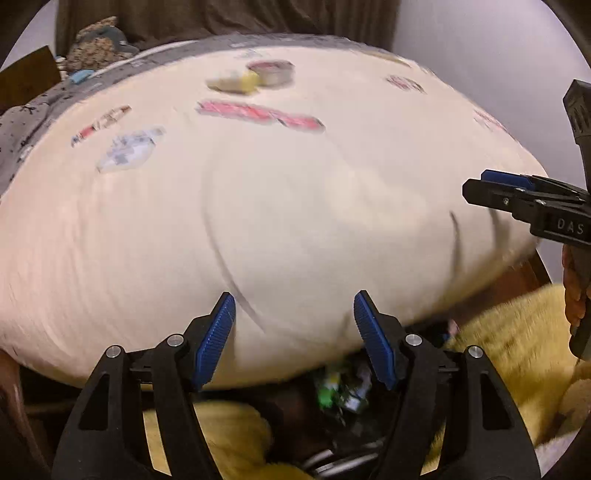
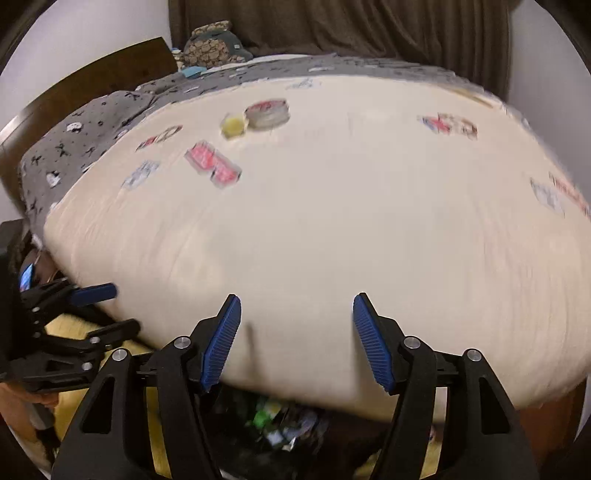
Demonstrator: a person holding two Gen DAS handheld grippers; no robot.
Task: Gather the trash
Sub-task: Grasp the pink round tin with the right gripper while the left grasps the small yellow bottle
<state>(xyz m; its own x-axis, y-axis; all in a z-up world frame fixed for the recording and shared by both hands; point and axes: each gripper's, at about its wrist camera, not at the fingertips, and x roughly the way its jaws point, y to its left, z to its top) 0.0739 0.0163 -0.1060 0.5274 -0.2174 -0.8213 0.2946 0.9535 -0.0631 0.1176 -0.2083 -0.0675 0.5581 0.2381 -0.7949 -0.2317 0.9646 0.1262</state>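
Far left, a dark wooden headboard (image 2: pixel 110 70) is standing behind a grey patterned sheet (image 2: pixel 92 122), with a patterned bundle of fabric (image 2: pixel 210 46) lying at the head of the bed before a brown curtain (image 2: pixel 332 26). A cream blanket (image 2: pixel 332 240) is covering most of the bed, and the trash is lying scattered on it, all blurred: toward the left, a red-and-white wrapper (image 2: pixel 159 138), a pale clear wrapper (image 2: pixel 140 173) and a pink-red packet (image 2: pixel 212 162); near the middle, a yellow piece (image 2: pixel 232 123) lying just beside a round flat tin (image 2: pixel 267 110); farther right, a red-and-blue wrapper (image 2: pixel 447 125); at the right edge, another pale wrapper (image 2: pixel 546 194). The left gripper (image 1: pixel 294 314) is hovering over the near edge of the blanket, its blue pads (image 1: pixel 218 343) standing well apart with nothing between them. The right gripper (image 2: pixel 296 314) is hovering likewise, jaws parted and empty, touching no trash. Below both, past the blanket's edge, a dark bag holding mixed scraps (image 2: pixel 280 421) is sitting between folds of yellow fluffy fabric (image 1: pixel 517 350). In the left wrist view, part of a hand (image 1: pixel 574 295) is gripping the right tool's handle at the far right.
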